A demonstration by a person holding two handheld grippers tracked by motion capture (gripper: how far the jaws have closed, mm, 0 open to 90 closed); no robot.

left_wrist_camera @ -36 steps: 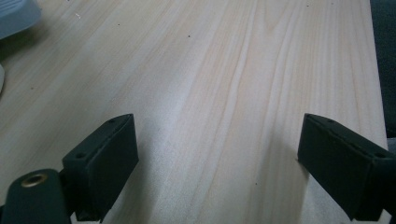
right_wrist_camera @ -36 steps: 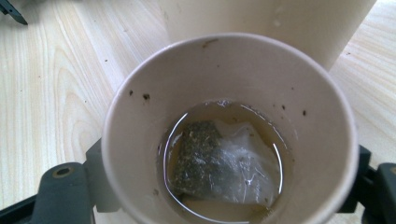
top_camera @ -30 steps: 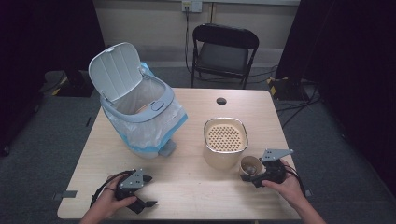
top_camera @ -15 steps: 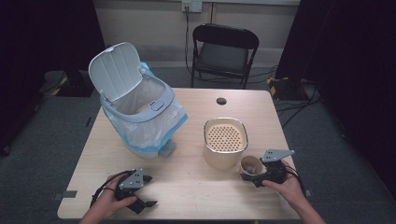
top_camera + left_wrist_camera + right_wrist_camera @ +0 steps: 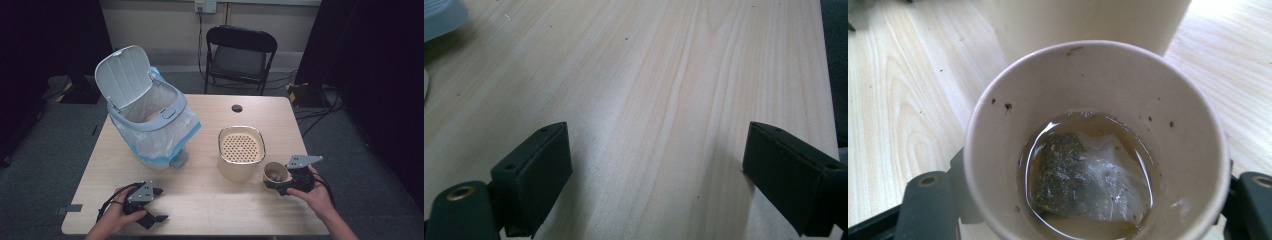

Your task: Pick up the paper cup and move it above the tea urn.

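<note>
A: Wood of the table (image 5: pixel 200 200) is pale, with long straight grain, and the top is a smooth rectangle. What stands on it?

B: On the left side a grey plastic bin (image 5: pixel 150 125) with a thin crinkled liner, tilted, its ribbed lid (image 5: pixel 122 75) standing open. Near the middle a cream container (image 5: pixel 241 155), rounded square in shape, with a perforated insert on top. A small dark round hole (image 5: pixel 237 108) is in the far part of the table.

A: And the cup?

B: The paper cup (image 5: pixel 1098 140) is at the right near edge, just beside the cream container. It is beige, round, with dark specks on the inner wall. At the bottom lies a wet tea bag (image 5: pixel 1088 175) in a little brownish liquid.

A: How are the jaws?

B: The right gripper (image 5: pixel 295 179) is clasped around the cup, one black jaw at each side of it. The left gripper (image 5: pixel 664 175) is spread wide over bare wood, nothing between the jaws; it rests low at the left near edge, in the person's left hand (image 5: pixel 117 217).

A: Something hard to see?

B: The jaw tips of the right gripper are hidden behind the cup wall. Inside the bin something tan (image 5: pixel 152 117) shows, but I cannot tell what. A folding chair (image 5: pixel 240 55) stands behind the table in dim light.
</note>
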